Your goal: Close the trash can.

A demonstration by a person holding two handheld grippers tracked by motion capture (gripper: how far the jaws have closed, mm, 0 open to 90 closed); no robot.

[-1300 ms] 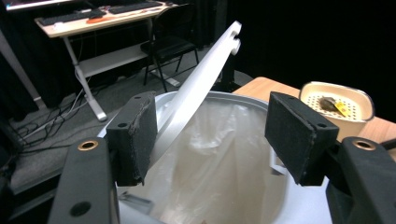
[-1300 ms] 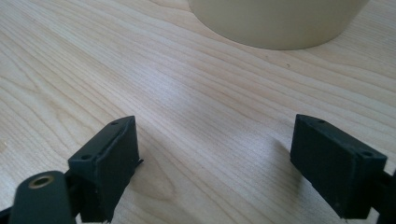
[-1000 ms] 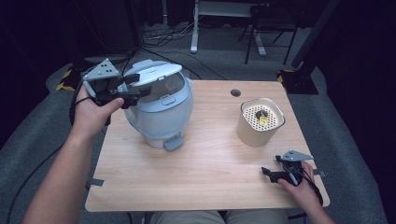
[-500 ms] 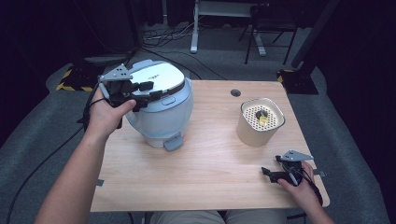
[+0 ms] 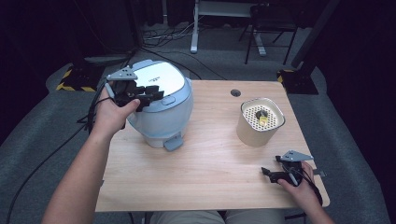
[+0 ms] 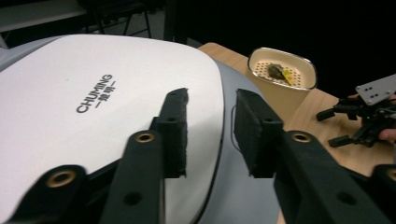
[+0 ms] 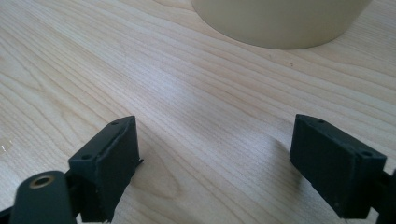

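Note:
A pale blue rice cooker (image 5: 159, 107) with a white lid (image 6: 93, 107) stands on the left half of the wooden table (image 5: 210, 186). Its lid lies flat and closed. My left gripper (image 5: 152, 93) hovers just over the lid's near left edge, pointing across it. Its jaws have just been closing, and in the left gripper view (image 6: 210, 100) a narrow gap remains with nothing between the pads. My right gripper (image 5: 271, 173) rests low at the table's near right, jaws wide apart over bare wood (image 7: 215, 135).
A cream canister (image 5: 259, 123) with a perforated insert and a small yellow piece inside stands right of centre, just beyond the right gripper (image 6: 345, 126). A cable hole (image 5: 236, 92) is at the table's far edge. Chairs and cables lie on the floor behind.
The left hand has moved right and down onto the cooker's top, its jaws have narrowed, and the lid sits lower and flatter than before. The right hand has kept still.

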